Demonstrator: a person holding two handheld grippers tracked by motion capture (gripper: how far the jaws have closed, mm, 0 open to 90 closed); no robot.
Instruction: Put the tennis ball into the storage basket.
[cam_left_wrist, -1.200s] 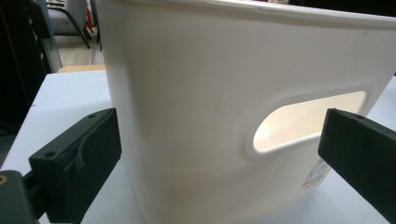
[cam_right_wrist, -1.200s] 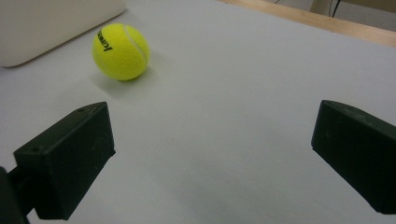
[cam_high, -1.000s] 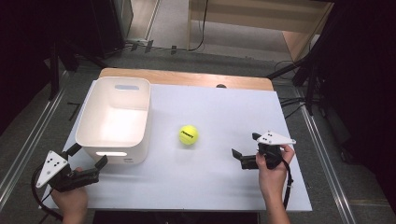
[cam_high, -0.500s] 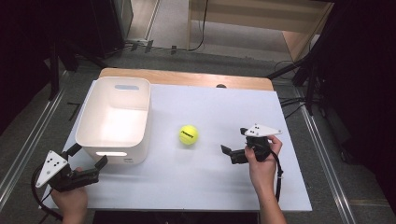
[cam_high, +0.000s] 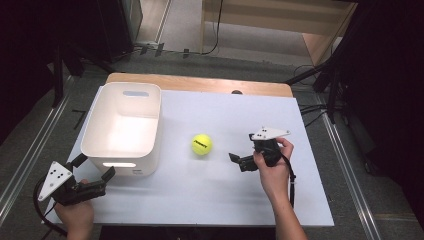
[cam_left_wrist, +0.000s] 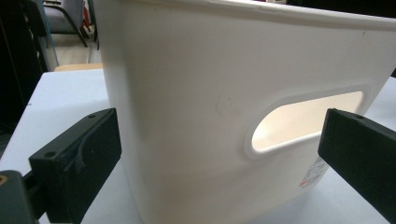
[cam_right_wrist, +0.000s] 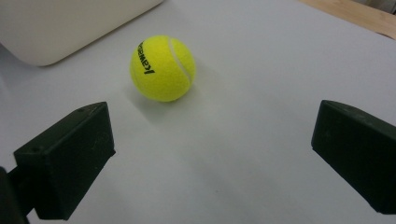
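fingers spread, both grippers | right gripper (cam_high: 238, 160) near tennis ball (cam_high: 201, 144)

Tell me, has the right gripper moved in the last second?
Yes. The right gripper has slid left across the table toward the tennis ball, which stayed put beside the white bin.

Place: a lab or recording studio, not a home.
Surface (cam_high: 235, 195): a plain white board laid over a wooden top, standing alone on a grey floor.
Surroundings: black drapes at 9 and 3 o'clock.
Cabling: black cables (cam_high: 218, 35) trail across the floor at 12 o'clock.
Rails: metal tracks (cam_high: 26, 155) run along the floor at 9 o'clock.
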